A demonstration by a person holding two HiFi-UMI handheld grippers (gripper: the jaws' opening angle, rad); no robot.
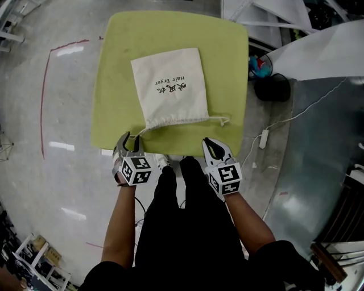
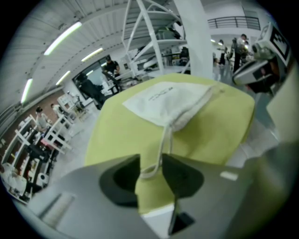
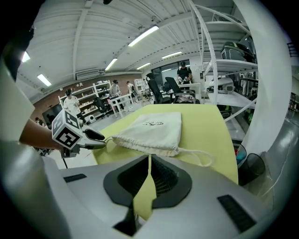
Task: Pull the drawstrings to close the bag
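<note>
A white drawstring bag (image 1: pixel 170 85) with dark print lies flat on the green table (image 1: pixel 170 28), its gathered mouth toward me. Its left drawstring (image 1: pixel 140 131) runs to my left gripper (image 1: pixel 131 140) at the table's near edge. In the left gripper view the jaws (image 2: pixel 151 161) stand apart, and the cord's loop (image 2: pixel 161 149) lies loose between them, not pinched. The right drawstring (image 1: pixel 220 120) lies in a loop on the table. Just short of it my right gripper (image 1: pixel 214 146) is shut with nothing in it, as the right gripper view (image 3: pixel 149 156) also shows.
A black bin (image 1: pixel 272 87) stands on the floor right of the table, with a white cable and adapter (image 1: pixel 263 138) near it. White frame legs (image 1: pixel 267 11) rise at the far right. My legs are against the table's near edge.
</note>
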